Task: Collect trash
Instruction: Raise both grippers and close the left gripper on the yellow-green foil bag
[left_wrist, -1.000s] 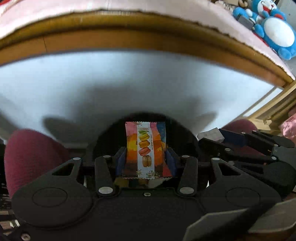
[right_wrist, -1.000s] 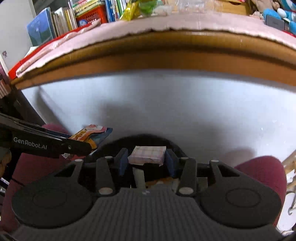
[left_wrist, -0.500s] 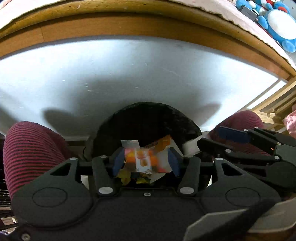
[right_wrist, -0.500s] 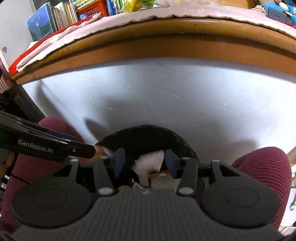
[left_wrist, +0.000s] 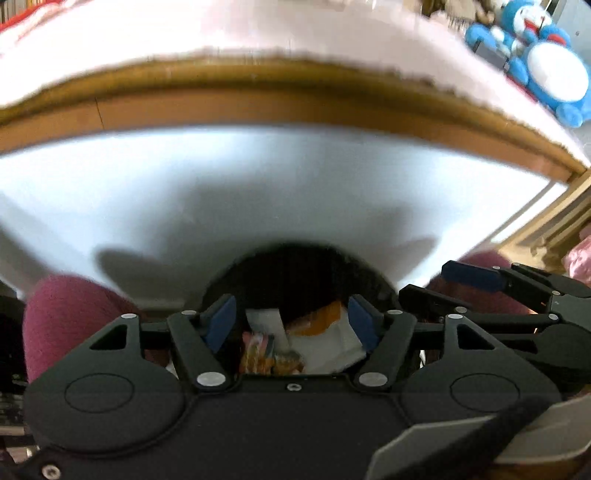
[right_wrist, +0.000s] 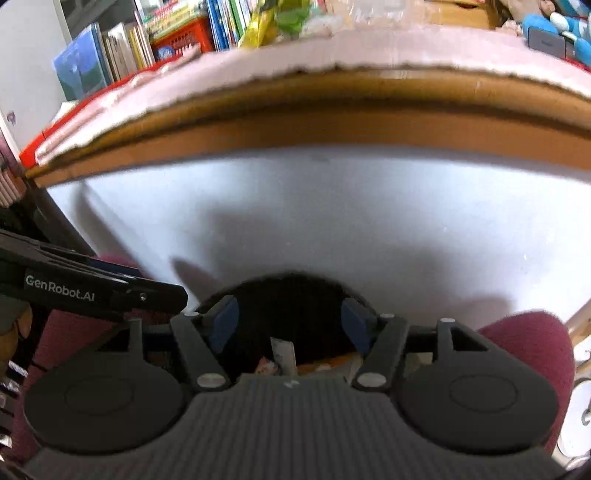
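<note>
A black bin (left_wrist: 295, 266) sits low between a person's maroon-clad knees, under the table edge. Several wrappers (left_wrist: 314, 339) lie inside it, among them an orange macaron packet (left_wrist: 258, 354) and white paper. My left gripper (left_wrist: 291, 317) hangs open over the bin's mouth, with nothing between its blue pads (left_wrist: 221, 319). My right gripper (right_wrist: 290, 319) is open too, above the same bin (right_wrist: 291, 306), and a white scrap (right_wrist: 282, 354) shows below it. The right gripper's fingers (left_wrist: 476, 277) appear at the right in the left wrist view.
The wooden table edge (left_wrist: 280, 107) with a pink cloth (left_wrist: 221, 33) arches overhead, above a white panel (left_wrist: 258, 192). Blue plush toys (left_wrist: 546, 66) sit at the far right, books (right_wrist: 122, 51) at the far left. Maroon knees (left_wrist: 70, 314) (right_wrist: 528, 347) flank the bin.
A second ago my left gripper held the macaron packet and my right held a pale checked wrapper. Both opened, the pieces fell into the bin, and both grippers have risen slightly.
</note>
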